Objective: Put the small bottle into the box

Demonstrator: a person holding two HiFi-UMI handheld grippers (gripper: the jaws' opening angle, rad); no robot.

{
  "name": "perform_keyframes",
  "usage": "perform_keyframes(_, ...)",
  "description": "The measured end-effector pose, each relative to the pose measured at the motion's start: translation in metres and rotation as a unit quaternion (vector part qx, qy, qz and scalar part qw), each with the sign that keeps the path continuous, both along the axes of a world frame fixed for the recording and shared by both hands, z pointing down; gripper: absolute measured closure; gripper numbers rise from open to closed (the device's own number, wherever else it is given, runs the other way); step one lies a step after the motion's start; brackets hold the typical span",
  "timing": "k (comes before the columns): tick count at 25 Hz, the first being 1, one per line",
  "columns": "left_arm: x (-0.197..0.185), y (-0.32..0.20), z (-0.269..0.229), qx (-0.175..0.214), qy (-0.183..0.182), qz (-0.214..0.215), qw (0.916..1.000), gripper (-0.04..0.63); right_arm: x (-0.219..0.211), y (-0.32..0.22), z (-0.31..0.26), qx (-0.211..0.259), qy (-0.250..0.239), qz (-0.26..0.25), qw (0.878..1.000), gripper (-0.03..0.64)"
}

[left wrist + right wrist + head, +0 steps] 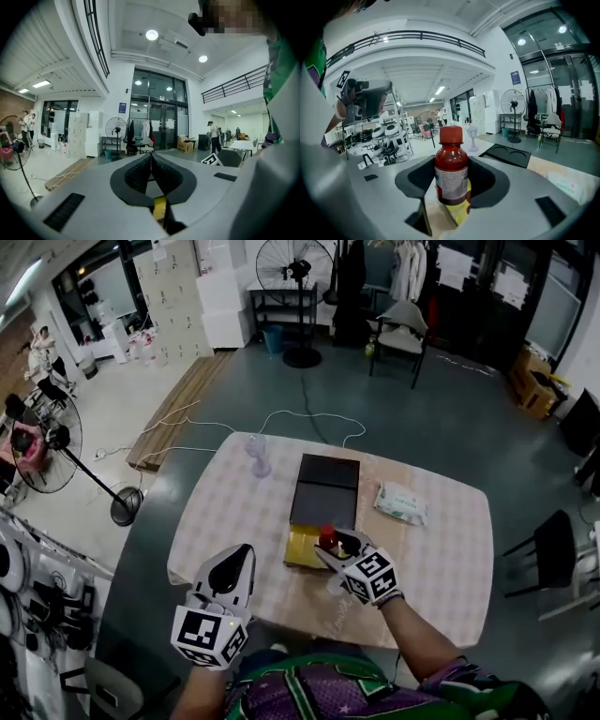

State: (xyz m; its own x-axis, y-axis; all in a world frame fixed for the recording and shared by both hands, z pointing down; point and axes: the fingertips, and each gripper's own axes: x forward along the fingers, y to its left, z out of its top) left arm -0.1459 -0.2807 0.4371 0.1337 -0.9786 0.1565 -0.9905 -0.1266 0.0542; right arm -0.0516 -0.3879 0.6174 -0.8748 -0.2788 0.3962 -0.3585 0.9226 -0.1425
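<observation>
Placement step. Right hand-held gripper (336, 546) is clamped on the small bottle (451, 168), held upright over the box (300, 551) near its 3 o'clock edge. Left hand-held gripper (151, 164) is closed and empty at the box's 8 o'clock. Next, probably: lower it in, then release.

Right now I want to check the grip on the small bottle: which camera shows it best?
The right gripper view: the small bottle stands upright mid-picture between the right gripper jaws, red cap and label plain. The head view shows only its red top, small, by the yellow box. The left gripper view does not show it.
</observation>
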Motion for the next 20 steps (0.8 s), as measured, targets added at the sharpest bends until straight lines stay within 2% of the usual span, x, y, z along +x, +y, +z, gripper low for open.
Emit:
perform_keyframes(12, -0.018, 0.005, 0.011, -0.015, 0.005, -0.050, 0.9987, 0.571, -0.021, -0.006, 0.045, -0.026, 0.035, -0.041, 0.998, 0.391)
perform_keyframes(20, -0.025, -0.003, 0.017, -0.025, 0.000, -0.063, 0.9977, 0.571, -0.036, -0.012, 0.075, -0.056, 0.059, -0.066, 0.995, 0.391)
